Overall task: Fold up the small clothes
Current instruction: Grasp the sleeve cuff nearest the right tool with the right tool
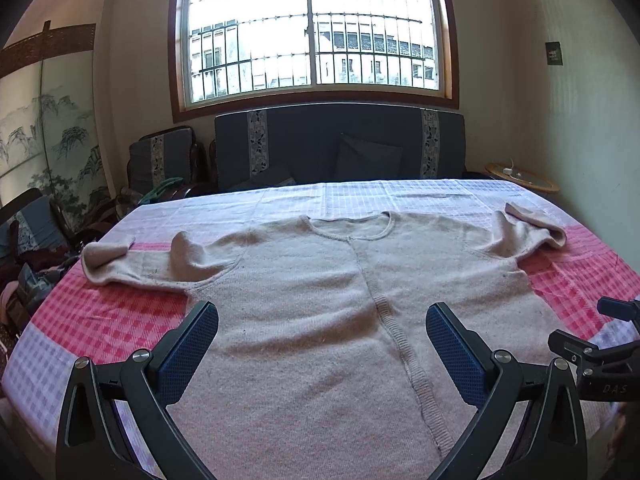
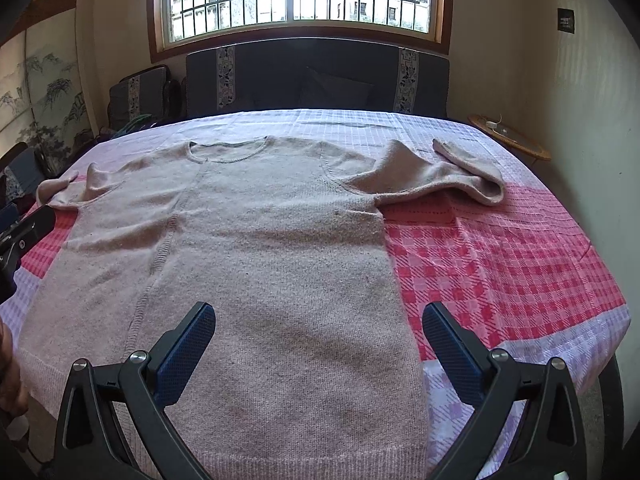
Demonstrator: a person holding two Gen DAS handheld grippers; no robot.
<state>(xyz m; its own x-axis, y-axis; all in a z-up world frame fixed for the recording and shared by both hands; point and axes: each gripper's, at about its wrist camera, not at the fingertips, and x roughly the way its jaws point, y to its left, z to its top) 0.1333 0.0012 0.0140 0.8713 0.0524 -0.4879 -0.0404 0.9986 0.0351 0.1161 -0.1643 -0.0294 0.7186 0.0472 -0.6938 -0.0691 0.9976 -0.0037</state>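
Both jaws stand spread wide and hold nothing: the left gripper [image 1: 322, 318] hangs over the lower body of the sweater [image 1: 320, 320], the right gripper [image 2: 318, 318] over its hem edge on that side. Pale pink, the sweater lies flat and face up, neckline toward the window [image 1: 312, 28], both sleeves bent back on themselves, on a checked red and lilac cloth [image 2: 500, 264] covering the table, with a dark sofa [image 1: 340, 144] beyond
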